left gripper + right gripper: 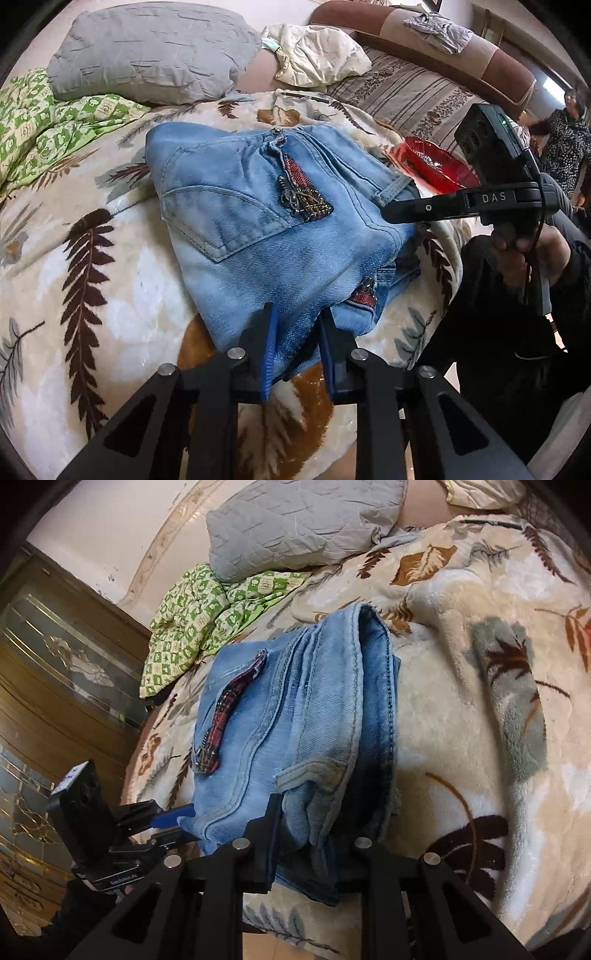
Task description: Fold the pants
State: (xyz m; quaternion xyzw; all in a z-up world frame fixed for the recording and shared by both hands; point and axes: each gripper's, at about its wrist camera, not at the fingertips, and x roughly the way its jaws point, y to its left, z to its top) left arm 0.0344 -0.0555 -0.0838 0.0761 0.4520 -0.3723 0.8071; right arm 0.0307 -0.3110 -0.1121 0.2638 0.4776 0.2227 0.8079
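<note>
- Left gripper: clamped on the folded jeans' near edge.
- Jeans: compact bundle on the leaf-print blanket, long axis running toward the grey pillow.
- Right gripper: closed on the waistband end, equally near.

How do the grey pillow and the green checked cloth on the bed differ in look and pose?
The grey pillow is plain, quilted and plump, propped at the bed's head; the green checked cloth is patterned, thin and crumpled flat. The pillow's edge overlaps the cloth. Both lie beyond the jeans.
</note>
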